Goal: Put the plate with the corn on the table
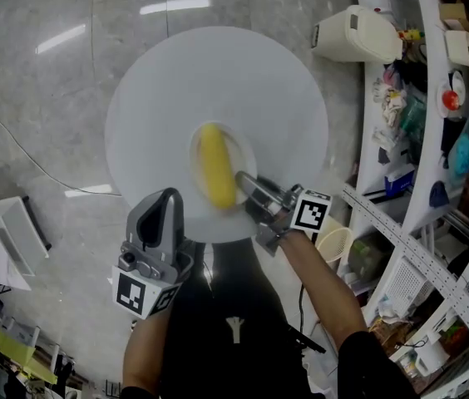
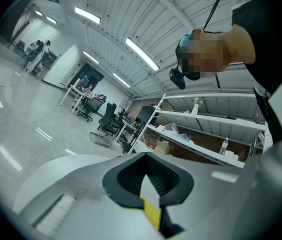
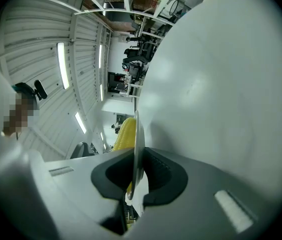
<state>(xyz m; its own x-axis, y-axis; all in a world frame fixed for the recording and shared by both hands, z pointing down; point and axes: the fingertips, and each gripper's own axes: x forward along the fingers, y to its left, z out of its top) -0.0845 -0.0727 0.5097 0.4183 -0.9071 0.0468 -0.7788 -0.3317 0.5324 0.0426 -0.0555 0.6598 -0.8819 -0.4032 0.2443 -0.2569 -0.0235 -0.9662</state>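
A yellow corn cob [image 1: 215, 173] lies on a small white plate [image 1: 239, 149] over the near middle of the round white table [image 1: 160, 81]. My right gripper [image 1: 244, 183] is shut on the plate's near rim. In the right gripper view the plate [image 3: 136, 144] runs edge-on between the pads, with the corn [image 3: 123, 134] on its left and the table top [image 3: 221, 94] close on its right. Whether the plate touches the table I cannot tell. My left gripper [image 1: 163, 199] is held near my body off the table's near edge, its jaws [image 2: 148, 184] together on nothing.
A white lidded bin [image 1: 355, 33] stands on the floor beyond the table at the right. Metal shelving [image 1: 417, 98] full of goods runs down the right side. A white box [image 1: 2, 243] sits at the left, and a cable [image 1: 27, 152] trails over the floor.
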